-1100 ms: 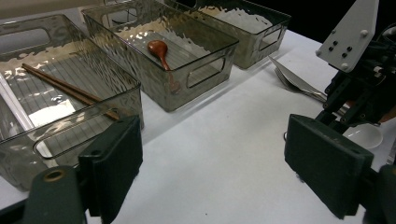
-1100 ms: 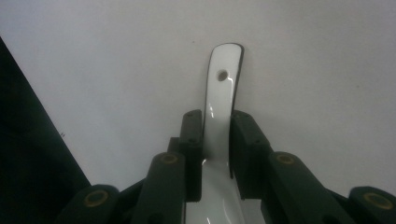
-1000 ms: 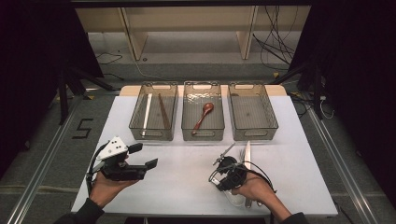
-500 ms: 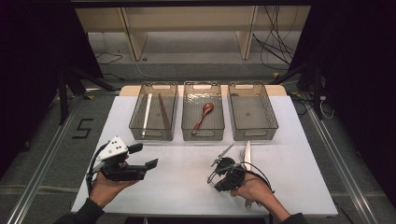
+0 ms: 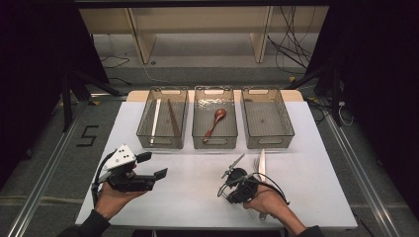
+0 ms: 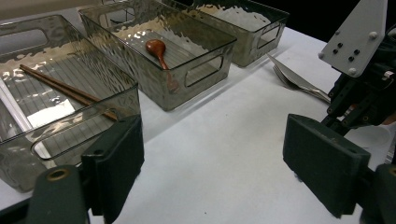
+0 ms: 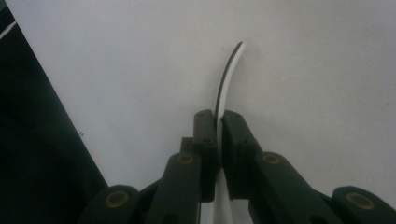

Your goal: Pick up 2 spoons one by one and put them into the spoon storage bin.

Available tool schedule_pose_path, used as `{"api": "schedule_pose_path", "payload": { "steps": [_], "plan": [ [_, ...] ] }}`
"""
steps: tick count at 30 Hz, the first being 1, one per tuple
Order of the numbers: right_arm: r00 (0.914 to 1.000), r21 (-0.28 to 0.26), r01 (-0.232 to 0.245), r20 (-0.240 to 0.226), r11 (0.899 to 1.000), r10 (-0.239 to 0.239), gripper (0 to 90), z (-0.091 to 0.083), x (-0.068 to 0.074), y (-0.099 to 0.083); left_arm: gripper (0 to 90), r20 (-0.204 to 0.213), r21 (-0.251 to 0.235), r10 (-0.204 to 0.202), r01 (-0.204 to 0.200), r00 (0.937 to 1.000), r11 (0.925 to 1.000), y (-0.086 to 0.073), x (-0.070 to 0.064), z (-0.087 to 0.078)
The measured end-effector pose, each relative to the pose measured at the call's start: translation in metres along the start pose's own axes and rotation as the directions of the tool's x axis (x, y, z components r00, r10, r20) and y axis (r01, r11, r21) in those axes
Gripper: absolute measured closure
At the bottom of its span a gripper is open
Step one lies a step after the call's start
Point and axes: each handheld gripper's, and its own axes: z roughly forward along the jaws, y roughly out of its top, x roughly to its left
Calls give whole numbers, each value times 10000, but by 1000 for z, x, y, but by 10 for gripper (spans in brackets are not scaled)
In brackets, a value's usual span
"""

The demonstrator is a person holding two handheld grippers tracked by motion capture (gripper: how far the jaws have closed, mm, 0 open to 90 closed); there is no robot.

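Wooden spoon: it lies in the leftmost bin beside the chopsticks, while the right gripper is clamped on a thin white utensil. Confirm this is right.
Not quite. The wooden spoon lies alone in the middle bin, as the high view shows; the chopsticks are in the leftmost bin. The rest holds: the right gripper is clamped on a thin white utensil, as the right gripper view shows.

A thin white knife is being pinched edge-on between the right gripper's closed jaws, its curved tip sticking out over the white table. From above, the knife is pointing toward the bins.
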Motion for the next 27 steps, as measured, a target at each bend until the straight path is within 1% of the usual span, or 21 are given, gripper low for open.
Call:
{"api": "schedule_pose_path", "payload": {
  "steps": [4,7,8,12,13,14,15,16,17,18,22,24,27],
  "plan": [
    [10000,-19,21,55,10000,-21,863,-1,1,0,200,-15,18,6,-6,10000,10000,0,0,0],
    [9999,-121,125,71,9998,-124,865,-3,0,0,200,-52,-67,-15,15,10000,10000,0,1,-1],
    [9999,-226,78,84,9997,-77,865,-6,-1,0,200,-53,-69,-25,25,10000,10000,0,1,-1],
    [9997,-1004,-100,192,9949,120,866,-25,-7,0,199,-49,-124,-81,81,10000,9999,0,2,-2],
    [9996,-1173,-103,238,9930,132,866,-28,-9,-1,199,-12,-165,-138,138,9999,9998,0,2,-1],
    [9994,-1327,-224,240,9909,258,866,-31,-10,-1,197,70,-174,-183,184,9998,9997,0,2,-1],
    [9995,-1468,-192,233,9890,229,866,-34,-12,-1,195,176,-184,-256,259,9995,9995,0,2,-1],
    [9993,-1624,-257,230,9864,299,866,-37,-13,-1,193,290,-177,-346,351,9990,9992,0,3,-1],
    [9994,-1797,-299,144,9833,330,866,-40,-14,-1,190,330,-184,-371,377,9988,9991,0,3,-1],
    [9993,-1949,-347,69,9802,368,866,-43,-15,-2,189,324,-181,-338,344,9989,9992,0,2,0],
    [9988,-2395,-466,28,9698,486,866,-50,-20,-2,187,298,-246,-320,328,9990,9992,0,2,-1],
    [9983,-2679,-578,-66,9617,582,866,-55,-24,-2,184,354,-325,-337,349,9988,9989,0,3,-2],
    [9971,-2974,-700,66,9522,753,866,-62,-29,0,177,338,-426,-390,404,9987,9983,-1,3,-2]
  ]
}}
